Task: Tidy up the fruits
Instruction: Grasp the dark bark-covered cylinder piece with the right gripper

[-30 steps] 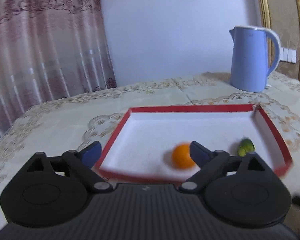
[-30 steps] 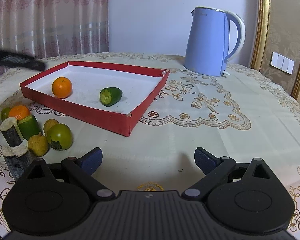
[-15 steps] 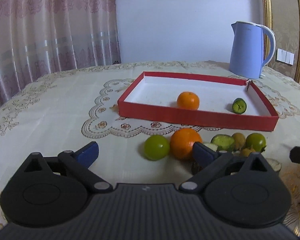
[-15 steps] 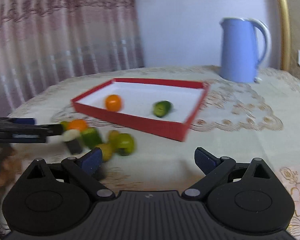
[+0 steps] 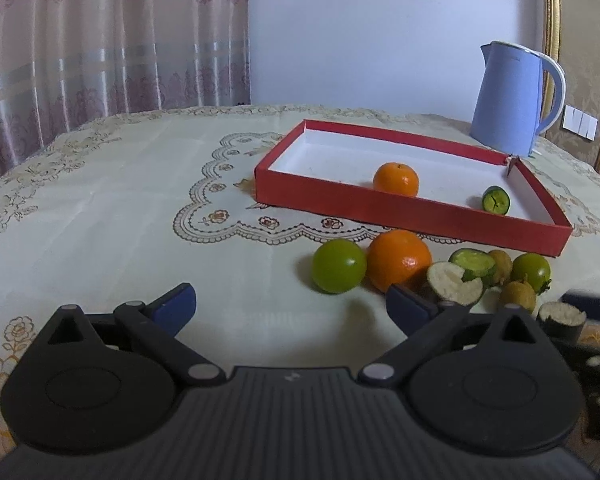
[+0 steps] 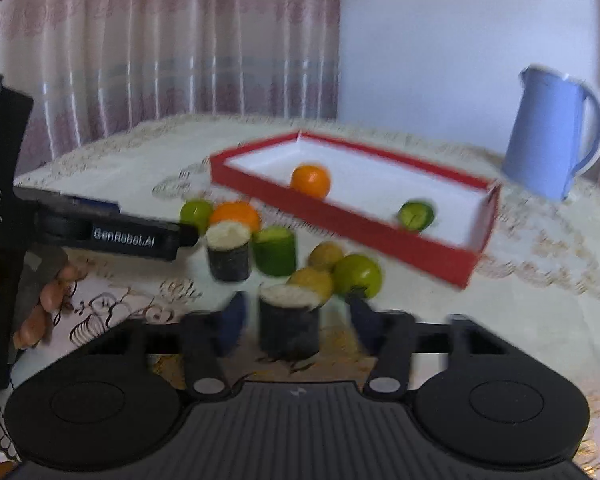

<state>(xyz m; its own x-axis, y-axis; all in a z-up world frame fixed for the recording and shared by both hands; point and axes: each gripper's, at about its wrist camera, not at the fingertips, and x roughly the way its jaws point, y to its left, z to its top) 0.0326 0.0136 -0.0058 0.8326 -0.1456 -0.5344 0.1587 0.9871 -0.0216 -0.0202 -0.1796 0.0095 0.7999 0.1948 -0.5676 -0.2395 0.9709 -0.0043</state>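
Both my grippers swung to the loose fruit; right gripper (image 6: 296, 316) closing around the dark-skinned stub (image 6: 289, 320), left gripper (image 5: 290, 304) spread; next, lift into the red tray (image 6: 340, 216).

Left of the red tray (image 5: 400, 210) you have open tabletop (image 5: 120, 208). The fruit cluster (image 5: 400, 266) crowds the tray's near wall, and the kettle (image 5: 512, 100) stands behind its far corner.

Tablecloth (image 5: 100, 200): cream cloth, matt, embroidered-looking brown scrollwork. Tray (image 5: 400, 210): red card walls, matt, white inside. Kettle (image 5: 508, 100), upper right: pale blue, smooth, soft sheen. Orange (image 5: 398, 260), lower centre: glossy peel, bright highlight. Dark-skinned cut piece (image 6: 288, 320): rough dark rind, pale grainy top. Curtain (image 5: 100, 40), upper left: sheer patterned fabric.
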